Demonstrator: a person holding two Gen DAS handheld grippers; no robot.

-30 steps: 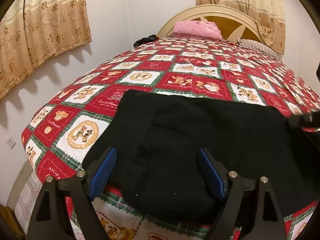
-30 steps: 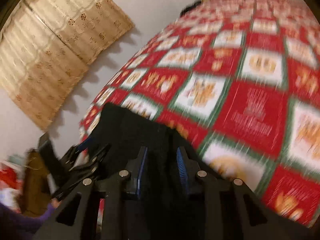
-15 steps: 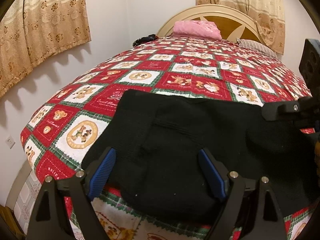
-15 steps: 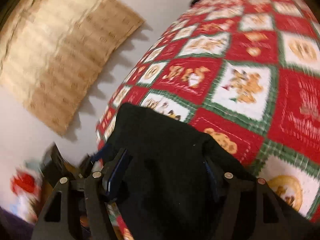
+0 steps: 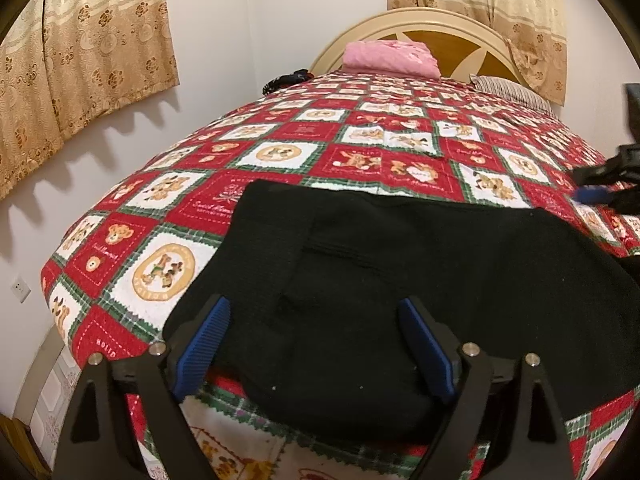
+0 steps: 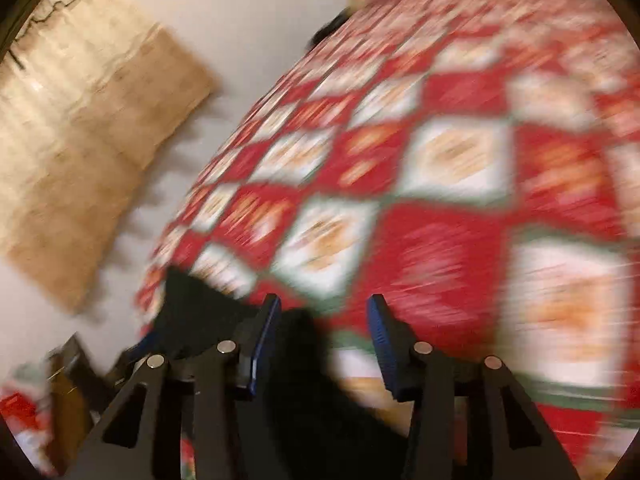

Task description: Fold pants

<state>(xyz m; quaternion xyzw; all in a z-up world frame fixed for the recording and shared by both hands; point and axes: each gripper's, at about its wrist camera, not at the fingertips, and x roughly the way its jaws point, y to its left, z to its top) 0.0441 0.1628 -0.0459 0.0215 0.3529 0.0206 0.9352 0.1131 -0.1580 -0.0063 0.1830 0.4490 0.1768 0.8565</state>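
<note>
A: Black pants [image 5: 420, 280] folded on quilt [image 5: 280, 152] near bed's foot. Soft, limp, light (likely saggy). Left gripper [image 5: 314, 344] spread wide, gripping nothing.

B: Right gripper [image 6: 322, 344] just narrowing, pads clear of cloth. Best pinched at folded corners.

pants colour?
Black pants, plain, no pattern; clearest in the left wrist view.
</note>
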